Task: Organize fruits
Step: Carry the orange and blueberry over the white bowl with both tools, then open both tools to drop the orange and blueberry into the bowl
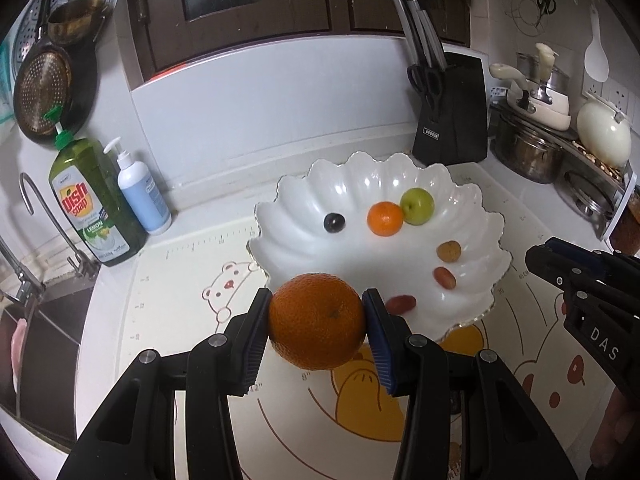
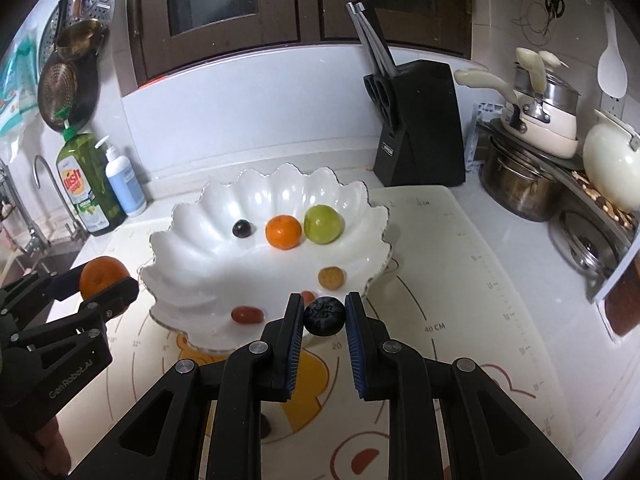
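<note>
My left gripper [image 1: 317,312] is shut on a large orange [image 1: 317,322], held above the mat in front of the white scalloped bowl [image 1: 280,224]. My right gripper [image 2: 324,314] is shut on a dark blueberry [image 2: 324,317] at the bowl's [image 2: 180,236] near rim. Inside the bowl lie a small orange [image 2: 283,232], a green fruit [image 2: 323,224], a dark grape [image 2: 242,228], a brown longan [image 2: 331,277] and a red grape [image 2: 247,314]; a second red grape is mostly hidden behind my right finger. The left gripper and its orange [image 2: 102,276] show at the left of the right wrist view.
A bear-print baking mat [image 2: 460,320] covers the counter. Dish soap [image 1: 94,208] and a pump bottle [image 1: 142,196] stand by the sink at left. A black knife block [image 2: 420,128] stands behind the bowl. Pots and a kettle [image 2: 612,160] crowd the right side.
</note>
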`<state>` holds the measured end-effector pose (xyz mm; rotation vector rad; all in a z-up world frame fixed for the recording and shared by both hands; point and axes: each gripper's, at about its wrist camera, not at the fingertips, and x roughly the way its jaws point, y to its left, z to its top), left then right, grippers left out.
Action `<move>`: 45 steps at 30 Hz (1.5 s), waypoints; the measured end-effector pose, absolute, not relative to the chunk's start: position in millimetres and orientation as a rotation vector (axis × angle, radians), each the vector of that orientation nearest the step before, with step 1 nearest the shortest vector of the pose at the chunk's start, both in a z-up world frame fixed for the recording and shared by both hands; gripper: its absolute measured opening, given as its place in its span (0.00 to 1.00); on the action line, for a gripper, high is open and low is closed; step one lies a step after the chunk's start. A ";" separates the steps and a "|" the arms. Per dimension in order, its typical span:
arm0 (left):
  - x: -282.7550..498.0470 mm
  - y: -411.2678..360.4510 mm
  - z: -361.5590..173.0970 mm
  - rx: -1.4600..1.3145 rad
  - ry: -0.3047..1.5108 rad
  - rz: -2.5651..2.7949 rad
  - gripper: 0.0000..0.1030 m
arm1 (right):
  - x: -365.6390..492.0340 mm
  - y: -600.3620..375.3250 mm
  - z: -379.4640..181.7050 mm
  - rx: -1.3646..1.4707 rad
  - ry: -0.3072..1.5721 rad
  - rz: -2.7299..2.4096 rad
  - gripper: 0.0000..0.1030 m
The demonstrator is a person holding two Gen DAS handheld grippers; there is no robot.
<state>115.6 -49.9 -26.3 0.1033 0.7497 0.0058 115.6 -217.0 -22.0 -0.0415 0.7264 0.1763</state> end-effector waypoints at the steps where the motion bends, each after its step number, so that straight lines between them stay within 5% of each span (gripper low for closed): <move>1: 117.0 -49.5 -25.5 0.105 0.749 0.007 0.44 | 117.5 -216.3 -21.8 -0.041 0.726 0.180 0.22; 33: 187.6 -39.0 -56.7 0.071 0.889 -0.034 0.45 | 171.9 -190.6 -52.8 -0.044 0.865 0.304 0.22; 36: 185.6 -38.0 -57.6 0.065 0.889 -0.028 0.55 | 171.9 -190.9 -54.3 -0.040 0.877 0.304 0.22; 45: 180.0 -34.8 -55.6 0.065 0.880 -0.012 0.73 | 169.3 -193.6 -50.1 -0.040 0.855 0.253 0.60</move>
